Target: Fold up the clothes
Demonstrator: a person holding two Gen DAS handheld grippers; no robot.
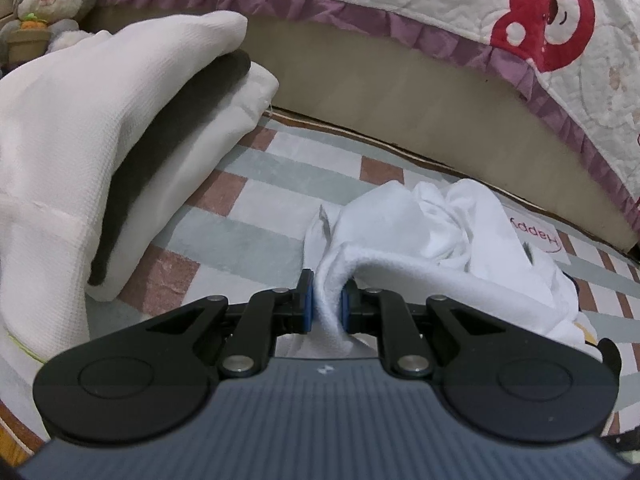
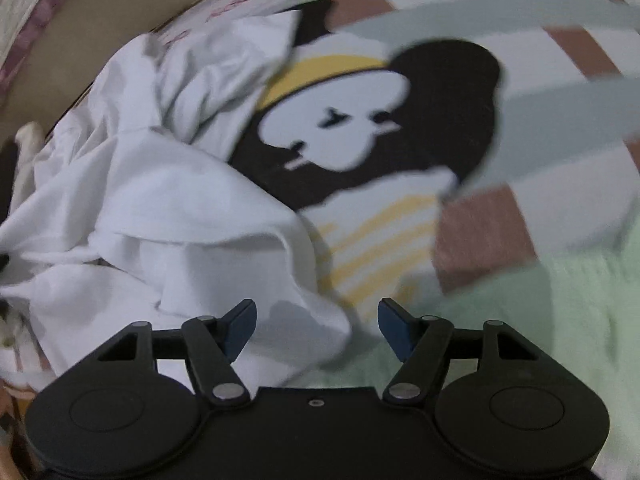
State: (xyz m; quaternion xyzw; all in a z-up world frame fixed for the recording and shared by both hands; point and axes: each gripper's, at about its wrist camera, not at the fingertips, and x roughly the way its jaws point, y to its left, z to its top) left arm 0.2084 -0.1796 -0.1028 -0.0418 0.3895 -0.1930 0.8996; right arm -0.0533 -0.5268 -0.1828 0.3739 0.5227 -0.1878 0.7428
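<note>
"Happy" in red script is showing upside down on a white label (image 1: 538, 236); red lettering on white fabric (image 2: 256, 0) is probably too blurred to read

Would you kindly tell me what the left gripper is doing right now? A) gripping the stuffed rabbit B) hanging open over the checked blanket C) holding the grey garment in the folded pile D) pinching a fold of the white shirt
D: the left gripper has its blue pads closed on a fold of the white shirt.

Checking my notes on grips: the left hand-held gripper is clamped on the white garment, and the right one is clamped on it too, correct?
Not quite. The left hand-held gripper is clamped on the white garment, but the right hand-held gripper is open, gripping nothing, as the right wrist view shows.
</note>
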